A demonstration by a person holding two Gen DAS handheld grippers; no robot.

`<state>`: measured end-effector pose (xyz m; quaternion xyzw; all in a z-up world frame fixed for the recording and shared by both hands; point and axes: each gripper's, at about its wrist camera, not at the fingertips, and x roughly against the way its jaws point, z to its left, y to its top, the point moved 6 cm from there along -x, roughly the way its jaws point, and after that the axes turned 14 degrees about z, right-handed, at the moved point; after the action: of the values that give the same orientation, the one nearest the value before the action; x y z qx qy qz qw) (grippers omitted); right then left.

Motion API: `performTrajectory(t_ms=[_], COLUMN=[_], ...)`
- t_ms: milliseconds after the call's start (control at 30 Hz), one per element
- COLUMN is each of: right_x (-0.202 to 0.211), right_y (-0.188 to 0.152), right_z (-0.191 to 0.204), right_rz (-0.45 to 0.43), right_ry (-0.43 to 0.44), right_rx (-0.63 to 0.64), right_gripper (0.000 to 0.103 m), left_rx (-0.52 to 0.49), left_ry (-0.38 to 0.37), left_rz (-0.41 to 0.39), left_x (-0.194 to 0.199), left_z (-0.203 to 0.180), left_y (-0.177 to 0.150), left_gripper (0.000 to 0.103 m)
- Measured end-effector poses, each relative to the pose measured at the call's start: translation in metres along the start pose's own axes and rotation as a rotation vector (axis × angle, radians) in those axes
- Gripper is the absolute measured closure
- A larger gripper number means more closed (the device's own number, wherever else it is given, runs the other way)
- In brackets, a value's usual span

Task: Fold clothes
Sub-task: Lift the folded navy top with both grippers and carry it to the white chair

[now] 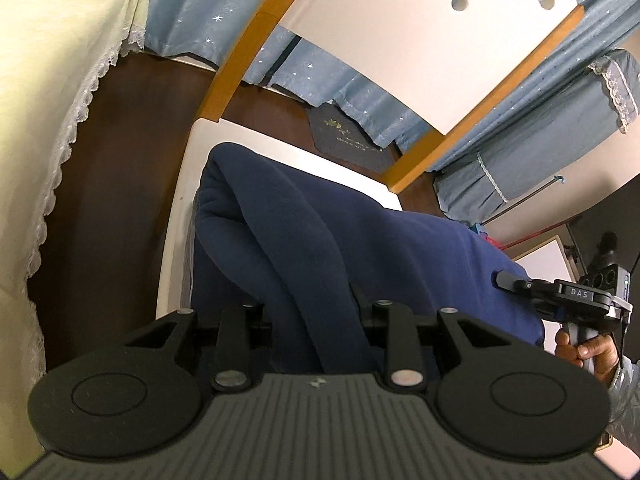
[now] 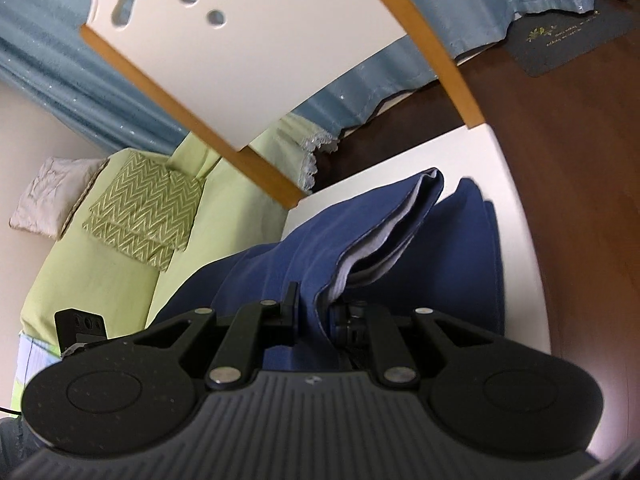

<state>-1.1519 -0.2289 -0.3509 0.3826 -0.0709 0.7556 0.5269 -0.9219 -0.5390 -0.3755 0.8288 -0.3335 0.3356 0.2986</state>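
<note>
A navy blue garment (image 1: 304, 216) lies bunched in thick folds on the white table (image 1: 176, 240). My left gripper (image 1: 308, 300) is shut on a thick roll of it, and the cloth hides the fingertips. In the right wrist view the same garment (image 2: 280, 256) shows a pale grey lining along one edge. My right gripper (image 2: 318, 304) is shut on that edge, near the table's (image 2: 516, 184) corner. The right gripper (image 1: 508, 282) also appears at the garment's right end, with a hand (image 1: 588, 352) on its handle. Part of the left gripper's body (image 2: 80, 326) shows at the left.
A white chair back with a wooden frame (image 1: 400, 40) (image 2: 240, 60) stands just beyond the table. Blue starred curtains (image 1: 360, 92) hang behind. A pale green covered sofa (image 2: 100, 260) (image 1: 48, 80) flanks the table. A dark mat (image 1: 352, 140) lies on the brown floor (image 2: 580, 160).
</note>
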Motion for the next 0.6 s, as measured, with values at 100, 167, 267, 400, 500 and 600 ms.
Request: performTrajectory(t_ms=[100,167,267,400,500,600], right_x=[-0.008,-0.011,-0.017,-0.02,-0.024,-0.03], right_y=[0.007,0.006,0.006,0.003,-0.003,-0.011], right_z=[-0.011,-0.017,-0.027,-0.033,-0.042,-0.054], right_rz=[-0.004,-0.002,-0.001,-0.02,-0.021,0.003], right_ry=[-0.005,-0.011,-0.02,-0.016,-0.032,-0.049], right_rx=[0.006,0.009,0.014,0.01,-0.012,-0.056], right_gripper=[0.092,0.092,0.092,0.092,0.092,0.089], left_rx=[-0.002,-0.004,-0.014,-0.024,-0.055,-0.043], left_ry=[-0.003,-0.003,-0.006,-0.025,0.004,0.007], left_rz=[0.005,0.009,0.002,-0.026,-0.01,0.009], left_x=[-0.013,-0.019,-0.028,-0.03,-0.04,-0.048], left_z=[0.007,0.012,0.019,0.023,0.03,0.039], left_y=[0.005,0.005,0.003,-0.001,-0.008,-0.015], left_gripper=[0.068,0.068,0.068,0.068,0.065,0.059])
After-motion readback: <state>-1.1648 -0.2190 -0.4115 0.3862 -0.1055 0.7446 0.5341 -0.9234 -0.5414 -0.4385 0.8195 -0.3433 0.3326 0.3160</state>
